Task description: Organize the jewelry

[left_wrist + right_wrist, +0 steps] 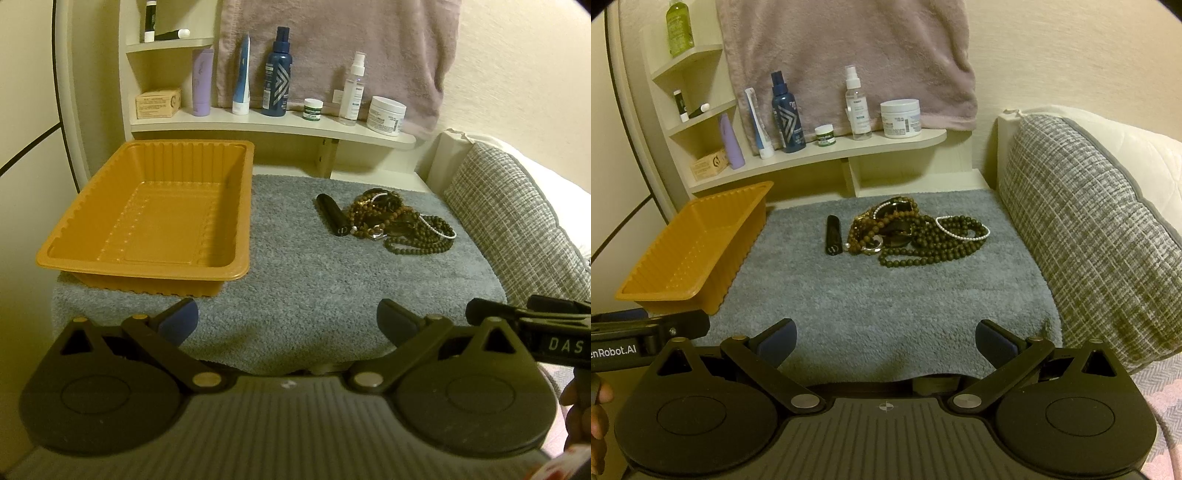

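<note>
I hold my left gripper (286, 325) low over the near edge of the grey fluffy towel (295, 280) that covers the tabletop, its two blue-padded fingers spread wide with nothing between them. My right gripper (884, 341) sits beside it, its jaws just as far apart and empty, above the same near edge of the towel.

The tangled heap of jewelry (916, 232) lies toward the far right part of the towel: strands of dark green round beads, a brown wooden bead string, a thin white pearl bracelet (964, 229) draped over the top, and some metal clasps in the middle. I cannot separate the pieces further within the tangle. A small black cylindrical tube (833, 234) lies just to the left of the heap, close against the brown beads.

The orange ribbed plastic tray (147, 210) stands on the far left part of the towel, well apart from the jewelry, with nothing inside it.

Behind the towel, a cream curved shelf (273, 127) carries bottles, tubes and jars, with a mauve towel (849, 55) hanging on the wall above. A grey woven cushion (1089, 229) rests along the right side of the table.
</note>
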Motion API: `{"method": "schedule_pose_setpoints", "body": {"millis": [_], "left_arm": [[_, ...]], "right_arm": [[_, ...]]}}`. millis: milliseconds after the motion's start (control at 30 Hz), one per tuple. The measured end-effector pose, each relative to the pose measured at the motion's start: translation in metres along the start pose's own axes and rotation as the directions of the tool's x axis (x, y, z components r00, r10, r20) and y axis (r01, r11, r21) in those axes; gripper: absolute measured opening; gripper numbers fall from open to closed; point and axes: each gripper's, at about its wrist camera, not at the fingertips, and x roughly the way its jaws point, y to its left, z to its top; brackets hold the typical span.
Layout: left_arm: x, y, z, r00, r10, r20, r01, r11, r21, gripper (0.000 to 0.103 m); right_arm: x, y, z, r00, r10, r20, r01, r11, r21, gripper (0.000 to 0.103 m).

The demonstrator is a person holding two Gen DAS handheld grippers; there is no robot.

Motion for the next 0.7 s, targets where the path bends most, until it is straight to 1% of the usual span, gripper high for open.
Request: {"method": "schedule_pose_setpoints", "body": {"millis": [700], "left_arm": [[0.0006, -0.0006, 0.0010, 1.000, -0.005, -0.001, 0.005, 1.000, -0.002, 0.102]], "right_arm": [[0.0008, -0.0006, -0.0003, 1.000, 0.001, 0.001, -0.001, 1.000, 0.002, 0.103]]}}
